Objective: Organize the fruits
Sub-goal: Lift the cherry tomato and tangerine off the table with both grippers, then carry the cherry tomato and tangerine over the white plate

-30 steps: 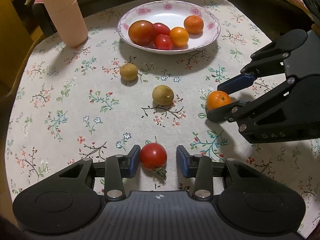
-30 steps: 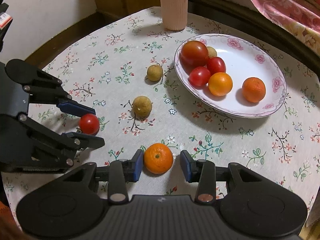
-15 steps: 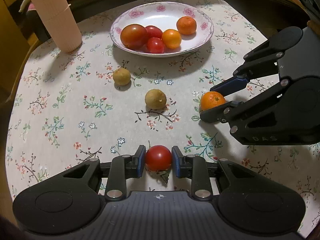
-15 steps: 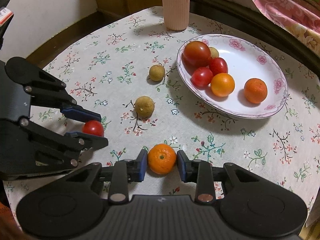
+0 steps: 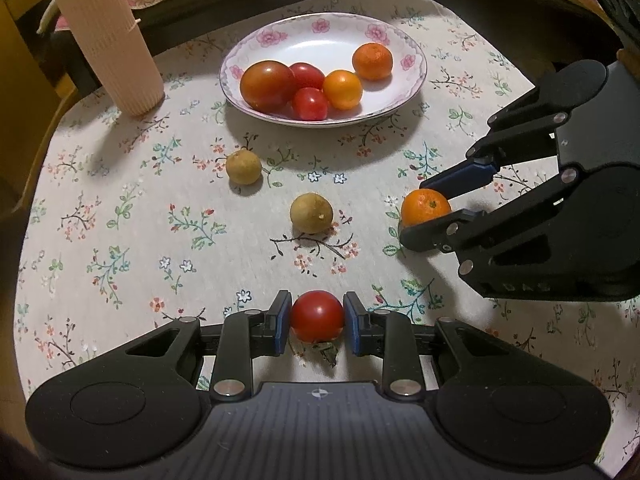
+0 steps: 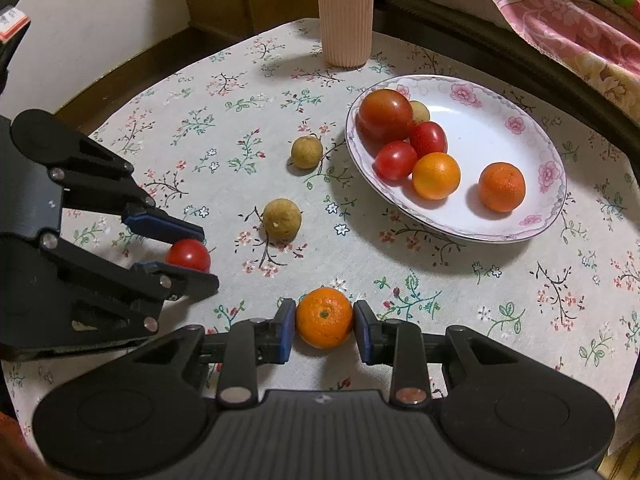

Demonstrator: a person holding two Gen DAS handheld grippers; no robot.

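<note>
Fingers [image 5: 285, 320] now closed onto tomato [image 5: 317, 315] and tangerine [image 6: 324, 317].

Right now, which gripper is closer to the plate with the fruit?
Right. The right gripper, holding the orange, sits nearer the plate; the left gripper, clamping the tomato, is farther.

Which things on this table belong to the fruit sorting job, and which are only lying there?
Part of the job:
- cherry tomato in the left gripper
- small orange in the right gripper
- two brown fruits
- flowered plate with fruit

Only lying there:
- ribbed pink cup
- floral tablecloth
</note>
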